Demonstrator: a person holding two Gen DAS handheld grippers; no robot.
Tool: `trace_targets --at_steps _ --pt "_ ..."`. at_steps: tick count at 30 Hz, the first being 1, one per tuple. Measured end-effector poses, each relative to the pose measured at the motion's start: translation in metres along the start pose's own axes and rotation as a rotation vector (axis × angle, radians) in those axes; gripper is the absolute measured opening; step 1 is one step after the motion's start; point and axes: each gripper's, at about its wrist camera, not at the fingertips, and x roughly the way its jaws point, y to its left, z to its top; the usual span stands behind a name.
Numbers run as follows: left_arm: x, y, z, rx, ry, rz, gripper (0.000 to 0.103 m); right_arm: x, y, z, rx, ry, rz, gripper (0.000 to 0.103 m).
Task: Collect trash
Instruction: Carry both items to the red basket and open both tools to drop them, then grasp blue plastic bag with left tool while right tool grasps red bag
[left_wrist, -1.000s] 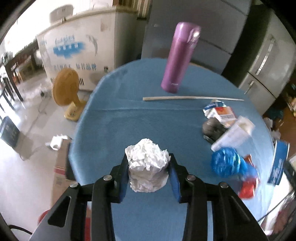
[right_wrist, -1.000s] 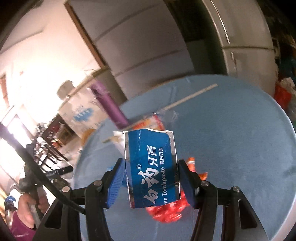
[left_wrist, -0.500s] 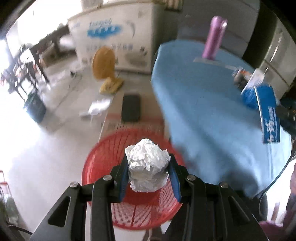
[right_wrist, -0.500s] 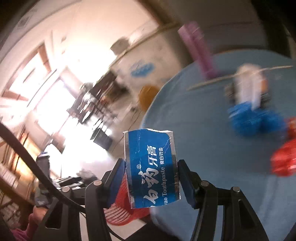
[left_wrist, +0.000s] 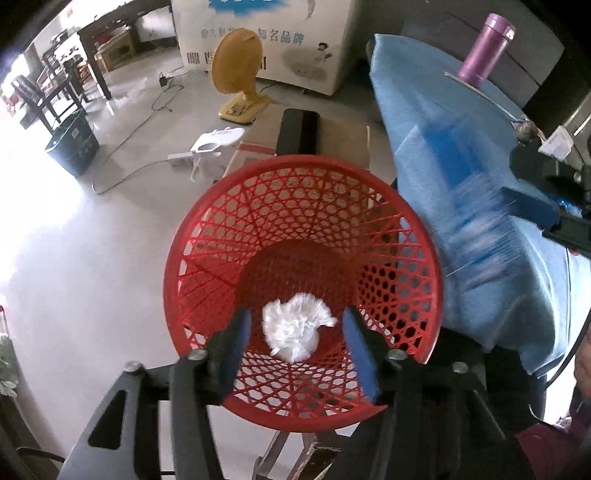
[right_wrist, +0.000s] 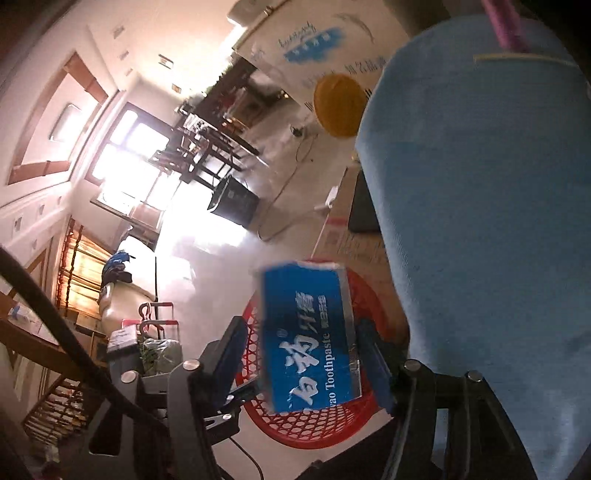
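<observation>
My left gripper (left_wrist: 297, 339) is open above a red mesh basket (left_wrist: 207, 236) on the floor. A crumpled white paper ball (left_wrist: 295, 332) is loose between the fingers, inside the basket. My right gripper (right_wrist: 303, 354) has opened, and the blue toothpaste box (right_wrist: 310, 339) tilts loose between its fingers over the same red basket (right_wrist: 317, 428). In the left wrist view the box is a blue blur (left_wrist: 476, 210) at the right, beside the right gripper.
A blue-clothed table (left_wrist: 417, 122) stands right of the basket, with a purple flask (left_wrist: 484, 48) and a thin stick (left_wrist: 480, 92) on it. A cardboard box (left_wrist: 266, 136), a yellow fan (left_wrist: 236, 70) and cables lie on the floor behind. Chairs stand at the far left.
Both grippers moved from the table to over the red basket. The left gripper opened and let go of the paper ball. The right gripper opened and the toothpaste box is slipping out.
</observation>
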Motion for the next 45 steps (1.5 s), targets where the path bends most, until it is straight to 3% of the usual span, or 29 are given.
trace_targets --at_steps 5,10,19,29,34,45 --pt "0.003 0.003 0.006 -0.007 -0.002 0.008 0.062 0.01 -0.01 0.0 0.023 -0.026 0.017 0.067" --pt "0.006 -0.013 0.012 0.014 -0.011 -0.023 0.063 -0.022 -0.024 -0.008 0.048 -0.083 0.01 0.067" --pt "-0.01 -0.089 0.034 0.178 -0.065 -0.072 0.063 -0.15 -0.069 -0.049 0.081 -0.298 -0.107 0.067" --pt "-0.037 -0.218 0.078 0.409 -0.173 -0.165 0.067 -0.29 -0.152 -0.098 0.282 -0.542 -0.379 0.068" --pt "-0.038 -0.279 0.108 0.445 -0.196 -0.216 0.067 -0.307 -0.188 -0.086 0.387 -0.563 -0.443 0.068" --pt "0.005 -0.357 0.152 0.436 -0.127 -0.331 0.067 -0.265 -0.223 -0.053 0.5 -0.503 -0.435 0.068"
